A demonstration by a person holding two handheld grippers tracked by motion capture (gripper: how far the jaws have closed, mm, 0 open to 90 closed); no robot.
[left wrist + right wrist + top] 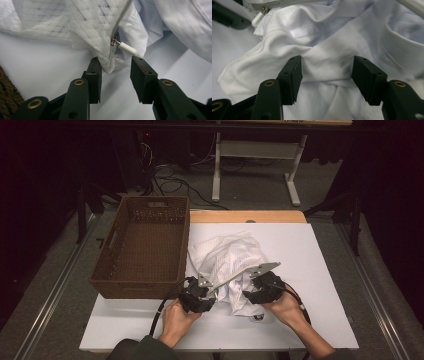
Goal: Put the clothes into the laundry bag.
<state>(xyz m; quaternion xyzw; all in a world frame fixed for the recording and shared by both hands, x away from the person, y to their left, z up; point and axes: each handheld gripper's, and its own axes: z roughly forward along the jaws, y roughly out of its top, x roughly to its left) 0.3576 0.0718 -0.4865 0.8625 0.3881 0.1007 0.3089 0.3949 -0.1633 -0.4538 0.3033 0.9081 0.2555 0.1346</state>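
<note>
A white mesh bag (pixel 227 252) with a zipper lies crumpled on the white table (pixel 315 270), and a white shirt (pixel 239 299) spills out at its near side. My left gripper (pixel 206 289) is at the bag's near left edge. Its jaws stand apart around a corner of the mesh (pixel 107 62), just below the white zipper pull (pixel 128 48), and the pads do not press on it. My right gripper (pixel 251 289) is against the shirt. Its jaws are spread wide over a ridge of shirt cloth (pixel 329 57) without pinching it. The zipper pull (pixel 258 18) also shows at the upper left of the right gripper view.
A brown woven basket (pixel 145 245) with nothing in it stands at the table's left, partly over the edge. Bare white tabletop lies to the right of the cloth and along the front edge. Cables and a desk frame (pixel 255 165) sit on the floor beyond.
</note>
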